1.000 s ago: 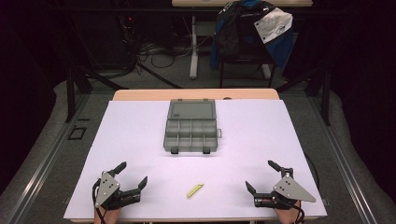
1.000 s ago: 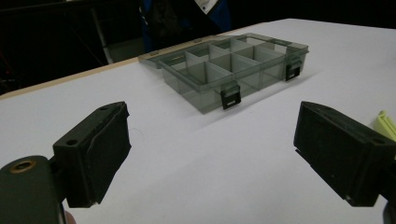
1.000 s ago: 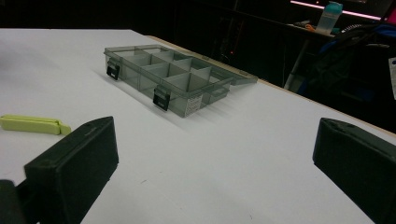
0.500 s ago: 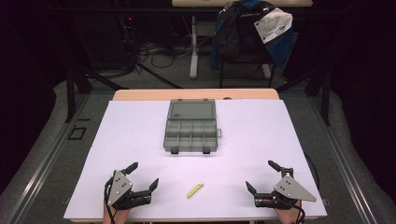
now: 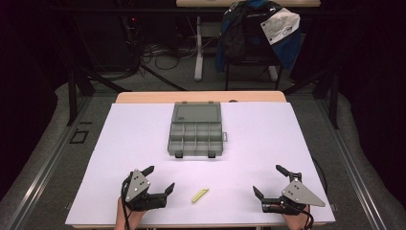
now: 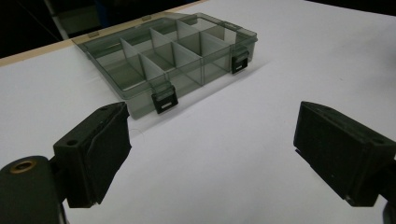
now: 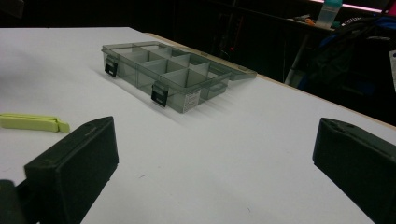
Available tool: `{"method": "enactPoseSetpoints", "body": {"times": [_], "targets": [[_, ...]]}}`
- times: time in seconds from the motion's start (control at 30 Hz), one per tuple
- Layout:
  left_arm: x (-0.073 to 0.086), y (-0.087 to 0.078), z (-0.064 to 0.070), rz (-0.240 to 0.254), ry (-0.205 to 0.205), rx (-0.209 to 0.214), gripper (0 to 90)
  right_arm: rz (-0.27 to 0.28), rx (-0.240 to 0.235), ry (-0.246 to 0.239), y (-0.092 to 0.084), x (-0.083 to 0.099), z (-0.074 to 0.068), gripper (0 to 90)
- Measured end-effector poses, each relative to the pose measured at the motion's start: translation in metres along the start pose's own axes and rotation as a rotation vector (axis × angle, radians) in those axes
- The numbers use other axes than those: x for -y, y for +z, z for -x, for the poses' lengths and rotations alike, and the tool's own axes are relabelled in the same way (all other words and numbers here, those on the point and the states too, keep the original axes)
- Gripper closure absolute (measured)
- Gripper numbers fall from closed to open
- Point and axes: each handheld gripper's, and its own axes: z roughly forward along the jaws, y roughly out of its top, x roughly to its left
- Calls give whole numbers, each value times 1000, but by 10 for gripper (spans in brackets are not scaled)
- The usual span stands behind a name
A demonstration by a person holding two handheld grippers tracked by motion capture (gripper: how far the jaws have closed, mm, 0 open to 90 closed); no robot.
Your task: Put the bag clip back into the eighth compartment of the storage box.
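The left hand-held gripper (image 5: 156,181) rests low over the white worktop (image 5: 268,143) with its 2 jaws spread wide and nothing between them. The small yellow-green plastic clip (image 5: 200,195) lies flat just to its right, untouched. The right hand-held gripper (image 5: 268,182) sits well beyond the clip, jaws likewise spread. Ahead of both stands the open, translucent grey plastic compartment box (image 5: 195,138).

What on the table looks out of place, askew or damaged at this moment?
Nothing looks damaged or spilled. The grey compartment box lies open and square to the table, its compartments seemingly empty. The one loose thing is the yellow-green clip, lying slantwise on the white surface between the left gripper and right gripper, both open.
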Motion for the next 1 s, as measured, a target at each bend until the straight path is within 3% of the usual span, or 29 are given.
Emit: {"method": "enactPoseSetpoints", "body": {"times": [0.43, 1.0], "targets": [[-18, 16, 16, -88, 22, 56, 108, -7, -2, 6, -1, 1, 0, 0], [-36, 32, 37, -179, 62, 98, 106, -11, -4, 9, -1, 1, 1, 0]]}}
